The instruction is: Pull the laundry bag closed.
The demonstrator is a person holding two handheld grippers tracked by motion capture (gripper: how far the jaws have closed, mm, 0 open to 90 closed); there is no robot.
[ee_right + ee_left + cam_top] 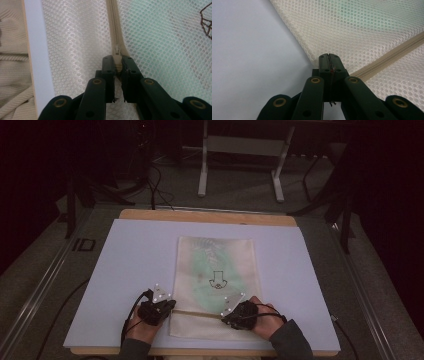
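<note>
Cream mesh makes up the bag (216, 285), which lies flat near the front edge of the desk (135, 265). The left gripper (329, 57) pinches the bag's left edge beside the zip (392, 56). The right gripper (118, 61) clamps the zip pull (117, 51).

Probably a lab: trailing floor cables (157, 182), metal stand (240, 160).

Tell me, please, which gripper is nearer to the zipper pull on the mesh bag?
Right. The right gripper has its jaws closed on the zipper pull. The left gripper pinches the mesh bag at its left edge, at the zipper's far end.
</note>
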